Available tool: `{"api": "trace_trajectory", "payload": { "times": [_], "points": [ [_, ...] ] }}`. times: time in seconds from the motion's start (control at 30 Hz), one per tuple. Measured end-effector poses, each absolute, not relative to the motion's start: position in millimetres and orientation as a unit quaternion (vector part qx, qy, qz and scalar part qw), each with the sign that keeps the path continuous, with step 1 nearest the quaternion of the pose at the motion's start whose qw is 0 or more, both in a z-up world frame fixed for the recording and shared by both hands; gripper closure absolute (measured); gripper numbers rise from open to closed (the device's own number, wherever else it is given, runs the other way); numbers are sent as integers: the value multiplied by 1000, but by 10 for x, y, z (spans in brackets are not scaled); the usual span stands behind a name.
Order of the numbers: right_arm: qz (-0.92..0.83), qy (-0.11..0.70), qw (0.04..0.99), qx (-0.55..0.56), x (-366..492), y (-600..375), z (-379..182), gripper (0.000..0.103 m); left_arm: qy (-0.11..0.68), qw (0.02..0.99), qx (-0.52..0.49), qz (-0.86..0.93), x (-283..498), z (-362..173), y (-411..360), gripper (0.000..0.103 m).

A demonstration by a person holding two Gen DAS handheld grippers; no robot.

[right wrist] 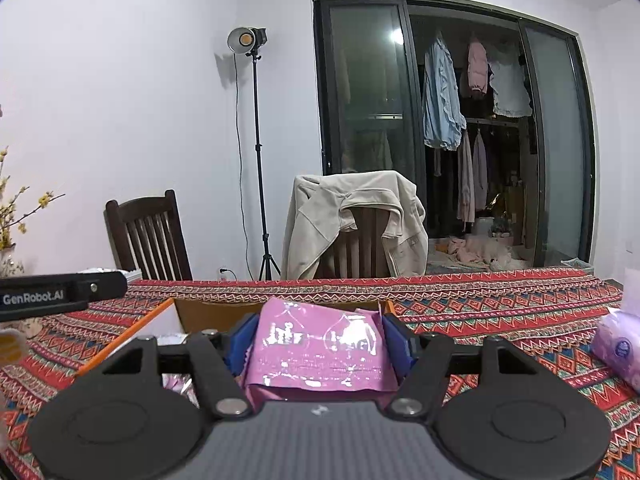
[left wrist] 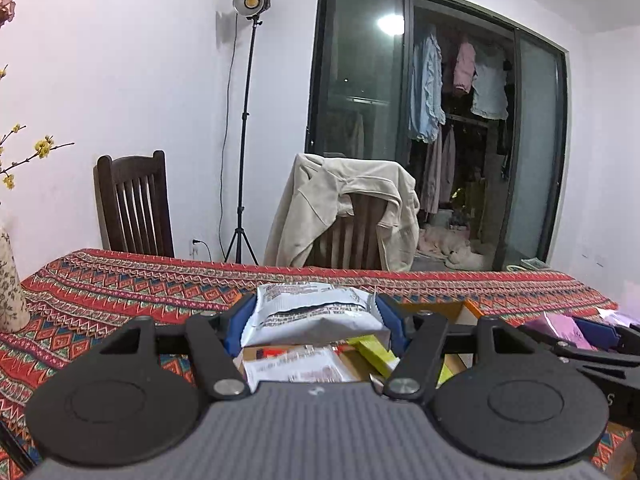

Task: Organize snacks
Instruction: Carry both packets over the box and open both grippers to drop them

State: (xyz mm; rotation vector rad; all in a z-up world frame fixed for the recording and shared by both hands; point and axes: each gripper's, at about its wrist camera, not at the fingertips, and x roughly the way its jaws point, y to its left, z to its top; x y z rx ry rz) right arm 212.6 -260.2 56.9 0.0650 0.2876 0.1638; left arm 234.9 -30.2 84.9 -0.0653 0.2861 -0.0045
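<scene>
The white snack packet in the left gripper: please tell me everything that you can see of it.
The white snack packet is a glossy, puffed pouch with small dark print that is too blurred to read. It lies roughly level, creased across its middle, clamped at its two ends between the blue pads of the left gripper. It hangs above the open cardboard box, which holds other snacks, and touches nothing but the pads.

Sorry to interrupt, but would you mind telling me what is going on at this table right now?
A person is sorting snacks with a handheld gripper in each hand. The left gripper is clamped on a white snack packet, held above an open cardboard box with more packets inside. The right gripper is clamped on a pink snack packet, also over the box. Both packets are lifted clear of the patterned tablecloth; a purple tissue pack lies to the right.
</scene>
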Motion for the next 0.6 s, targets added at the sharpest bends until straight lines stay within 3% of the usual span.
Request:
{"api": "trace_trajectory", "payload": {
  "times": [0.6],
  "points": [
    [94,168,981,35,2658,-2442,229,37,157,987,-26,4,2773,440,-223,37]
  ]
}}
